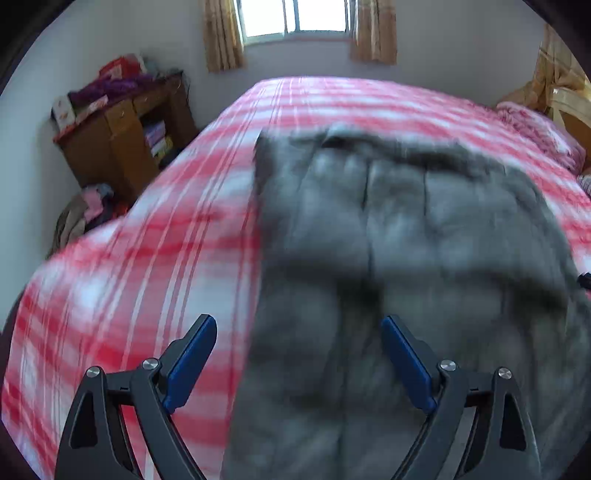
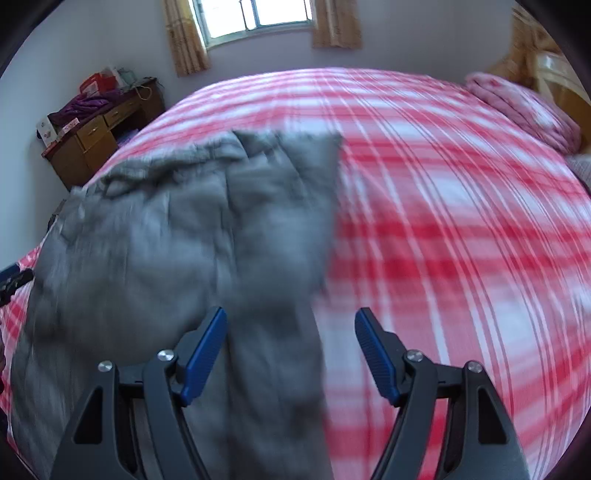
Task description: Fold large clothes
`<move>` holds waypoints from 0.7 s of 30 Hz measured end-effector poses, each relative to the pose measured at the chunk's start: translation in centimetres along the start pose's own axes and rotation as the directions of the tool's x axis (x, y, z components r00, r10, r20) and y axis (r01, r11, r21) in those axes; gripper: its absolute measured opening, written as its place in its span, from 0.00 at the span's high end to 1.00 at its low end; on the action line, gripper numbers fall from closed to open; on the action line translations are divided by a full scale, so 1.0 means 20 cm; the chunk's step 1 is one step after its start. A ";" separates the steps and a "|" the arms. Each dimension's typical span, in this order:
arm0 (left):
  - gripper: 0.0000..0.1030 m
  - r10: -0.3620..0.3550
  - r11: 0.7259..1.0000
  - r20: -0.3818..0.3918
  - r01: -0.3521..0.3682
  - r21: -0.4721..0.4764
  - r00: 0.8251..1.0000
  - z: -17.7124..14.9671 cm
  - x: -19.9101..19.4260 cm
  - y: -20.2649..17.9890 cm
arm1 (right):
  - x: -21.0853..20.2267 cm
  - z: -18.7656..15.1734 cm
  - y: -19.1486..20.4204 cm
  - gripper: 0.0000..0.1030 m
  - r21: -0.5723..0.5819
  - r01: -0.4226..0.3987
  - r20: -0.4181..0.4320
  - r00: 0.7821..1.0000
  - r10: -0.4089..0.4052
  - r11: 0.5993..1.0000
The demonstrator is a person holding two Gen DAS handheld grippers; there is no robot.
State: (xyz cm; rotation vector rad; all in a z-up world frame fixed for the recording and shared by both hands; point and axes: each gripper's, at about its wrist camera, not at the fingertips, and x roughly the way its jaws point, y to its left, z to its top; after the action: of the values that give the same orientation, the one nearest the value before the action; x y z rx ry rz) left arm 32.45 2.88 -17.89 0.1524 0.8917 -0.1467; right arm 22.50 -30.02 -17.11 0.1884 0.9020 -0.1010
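A large grey garment [image 1: 406, 258] lies spread on a bed with a red and white checked sheet [image 1: 147, 258]. My left gripper [image 1: 299, 332] is open and empty above the garment's left edge. In the right wrist view the grey garment [image 2: 184, 240] lies to the left on the checked sheet [image 2: 461, 240]. My right gripper [image 2: 291, 325] is open and empty above the garment's right edge. Both views are blurred by motion. A bit of the other gripper shows at the left edge of the right wrist view [image 2: 14, 280].
A wooden desk [image 1: 122, 140] piled with clutter stands at the far left by the wall. Clothes [image 1: 85, 214] lie on the floor beside it. A pink blanket [image 1: 535, 133] lies at the bed's far right by a wooden headboard [image 1: 569, 107]. A curtained window [image 1: 295, 18] is behind.
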 end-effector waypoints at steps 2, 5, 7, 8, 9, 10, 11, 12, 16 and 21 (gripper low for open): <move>0.12 0.035 0.999 -0.016 -0.034 0.006 0.999 -0.16 -0.04 0.03 | -0.10 -0.16 -0.06 0.23 0.036 -0.008 -0.004 1.000 0.009 0.999; 0.12 0.029 0.999 -0.039 -0.030 -0.013 0.999 -0.35 -0.09 0.06 | -0.19 -0.33 -0.09 0.23 0.053 0.024 -0.017 1.000 -0.023 0.998; 0.12 0.003 0.999 -0.042 -0.005 -0.049 0.999 -0.43 -0.13 0.09 | -0.23 -0.41 -0.08 0.23 0.048 0.029 -0.018 0.999 -0.028 0.998; 0.12 -0.010 0.998 -0.044 0.007 -0.066 0.999 -0.46 -0.14 0.10 | -0.26 -0.46 -0.07 0.23 0.041 0.028 -0.012 1.000 -0.028 0.999; 0.12 -0.018 0.997 -0.048 0.014 -0.082 0.999 -0.49 -0.16 0.12 | -0.28 -0.48 -0.07 0.23 0.042 0.028 -0.011 1.000 -0.027 0.999; 0.12 -0.019 0.996 -0.047 0.014 -0.090 0.999 -0.50 -0.17 0.12 | -0.29 -0.51 -0.07 0.23 0.051 0.025 -0.015 1.000 -0.024 0.998; 0.12 -0.018 0.995 -0.048 0.013 -0.098 0.999 -0.52 -0.18 0.13 | -0.31 -0.54 -0.07 0.23 0.058 0.016 -0.015 1.000 -0.015 0.998; 0.12 -0.021 0.994 -0.052 0.015 -0.105 0.998 -0.55 -0.19 0.13 | -0.33 -0.56 -0.07 0.23 0.060 0.012 -0.012 1.000 -0.011 0.998; 0.12 -0.026 0.993 -0.056 0.019 -0.114 0.998 -0.66 -0.24 0.13 | -0.39 -0.67 -0.05 0.23 0.053 0.006 -0.009 1.000 -0.006 0.999; 0.12 -0.007 0.991 -0.062 -0.002 -0.137 0.998 -0.77 -0.30 0.19 | -0.48 -0.83 -0.03 0.23 0.040 -0.005 -0.004 1.000 0.005 0.999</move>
State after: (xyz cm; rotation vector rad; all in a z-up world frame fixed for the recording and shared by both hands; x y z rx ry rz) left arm 17.68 10.01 -22.49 0.0277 0.9612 -0.0831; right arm 3.73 -27.23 -19.68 0.2278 0.9041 -0.1138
